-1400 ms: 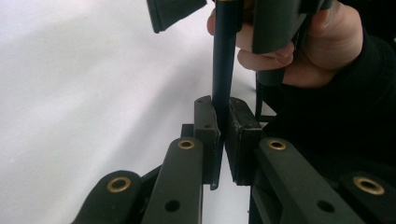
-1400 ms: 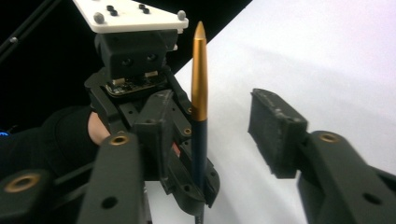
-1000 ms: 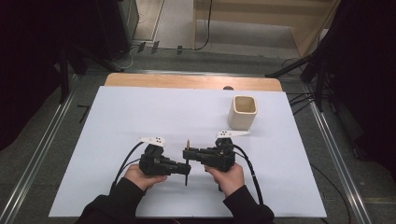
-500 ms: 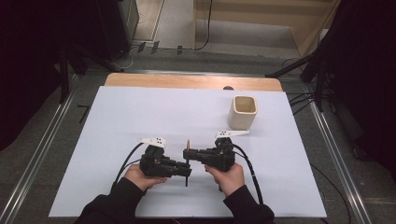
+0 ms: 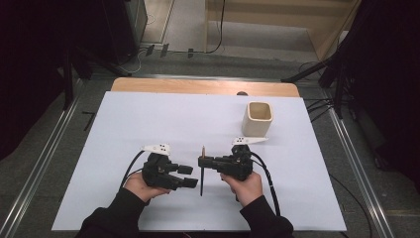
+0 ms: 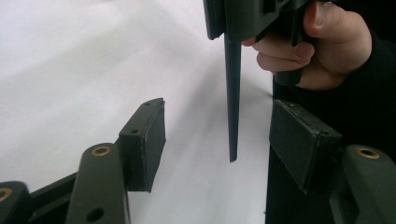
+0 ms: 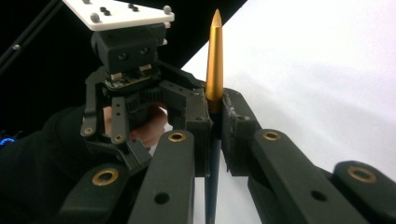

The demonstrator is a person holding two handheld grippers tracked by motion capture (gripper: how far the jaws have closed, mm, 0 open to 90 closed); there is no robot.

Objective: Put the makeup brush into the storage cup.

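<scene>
Left gripper: held in the left hand near the front edge of the table; jaws spread apart with nothing between the pads, pointed toward the right gripper.
Right gripper: held in the right hand, level with the left gripper and just beside it; jaws closed on the pen.
Pen: clamped crosswise between the right gripper's 2 pads, above the sheet; a gold pointed end is seen above the pads, a dark shaft below them, hanging in front of the left gripper's open jaws without touching either pad.
Sheet: white, spread over most of the table.
Cup: cream, square-mouthed, upright, set farther back on the right, well apart from the pen.
Table: a wooden strip is left bare along the far edge.
</scene>
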